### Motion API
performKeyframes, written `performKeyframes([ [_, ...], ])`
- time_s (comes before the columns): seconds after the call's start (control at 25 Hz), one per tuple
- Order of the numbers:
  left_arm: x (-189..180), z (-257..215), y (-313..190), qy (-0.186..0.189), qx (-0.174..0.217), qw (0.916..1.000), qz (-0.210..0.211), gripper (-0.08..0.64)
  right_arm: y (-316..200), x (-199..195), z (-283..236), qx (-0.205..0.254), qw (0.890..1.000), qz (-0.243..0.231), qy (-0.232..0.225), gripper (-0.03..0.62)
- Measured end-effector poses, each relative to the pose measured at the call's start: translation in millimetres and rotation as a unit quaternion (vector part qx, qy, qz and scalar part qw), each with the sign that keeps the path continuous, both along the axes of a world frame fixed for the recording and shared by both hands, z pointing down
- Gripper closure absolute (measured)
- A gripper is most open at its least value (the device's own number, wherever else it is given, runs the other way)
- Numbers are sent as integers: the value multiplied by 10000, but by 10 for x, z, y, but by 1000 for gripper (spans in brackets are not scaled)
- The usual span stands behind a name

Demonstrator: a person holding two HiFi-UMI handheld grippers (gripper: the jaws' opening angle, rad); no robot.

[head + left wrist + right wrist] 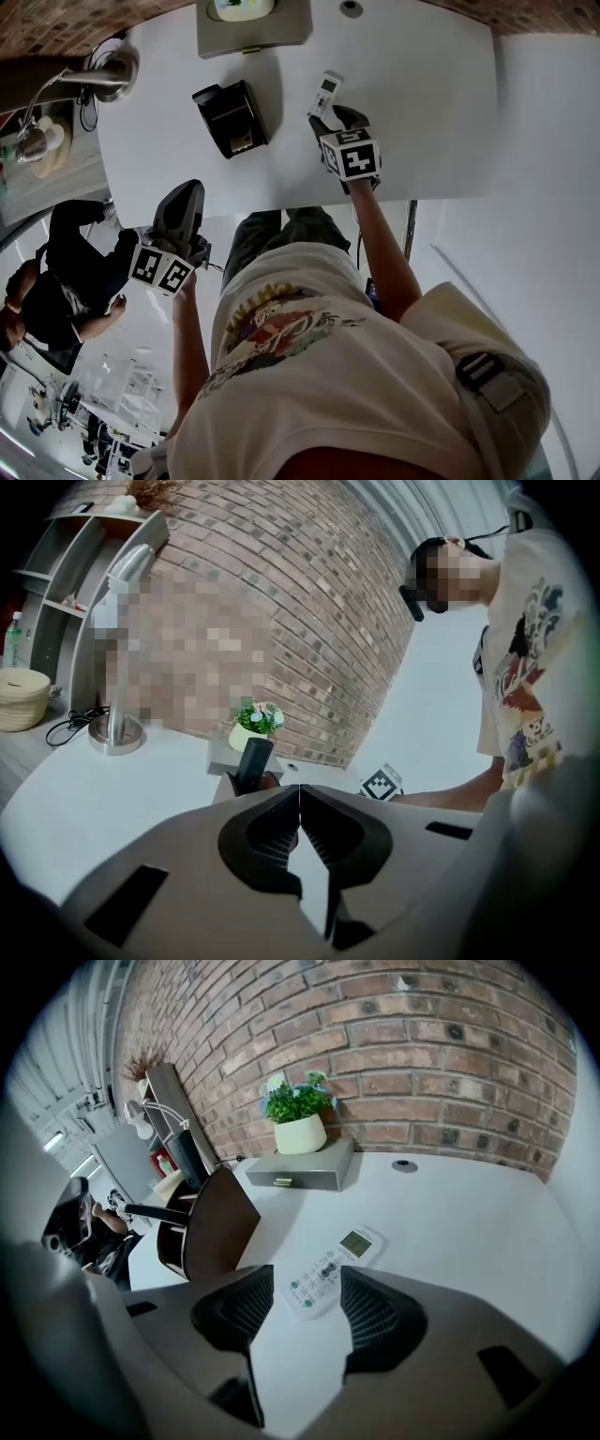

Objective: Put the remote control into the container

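**Remote control (326,92) not yet in the container**

Remote control lies flat on the white table (422,112), screen end away from the person. Its near end sits between the 2 spread jaws of the right gripper (307,1286), and the pads do not seem to press it. The dark container (230,117) stands apart to its left. The left gripper (300,808) hangs off the table edge, jaws pressed together on nothing. By my judgement all 3 steps remain: grasp, carry, release.

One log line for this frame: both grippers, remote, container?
phase: pre-grasp | remote control: flat on table, outside container | right gripper: open, jaws flanking its near end, no grip | left gripper: shut, empty
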State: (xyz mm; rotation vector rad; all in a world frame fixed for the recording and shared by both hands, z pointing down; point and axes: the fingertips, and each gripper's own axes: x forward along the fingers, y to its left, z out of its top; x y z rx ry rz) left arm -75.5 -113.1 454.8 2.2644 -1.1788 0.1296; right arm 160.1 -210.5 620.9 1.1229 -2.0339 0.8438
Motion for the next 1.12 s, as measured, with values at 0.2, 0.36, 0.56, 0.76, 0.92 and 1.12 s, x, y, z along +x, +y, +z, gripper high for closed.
performKeyframes([
  [0.2,-61,58,15,1,-145,9999,9,554,-37,-23,199,-227,9993,287,92,352],
  [0.36,-120,145,58,-17,-301,9995,-4,554,-3,-49,332,-407,9976,554,57,319],
  [0.56,-131,220,111,21,-402,9992,47,554,-49,-92,448,-462,9953,833,149,292],
  [0.76,-164,222,116,72,-424,9991,67,554,-75,-34,611,-489,9925,966,561,291],
  [0.92,-209,189,116,85,-398,9992,21,554,-73,-50,579,-420,9917,954,753,291],
  [1.12,-229,179,154,110,-372,9992,-33,554,-105,-32,590,-374,9903,1094,767,293],
])
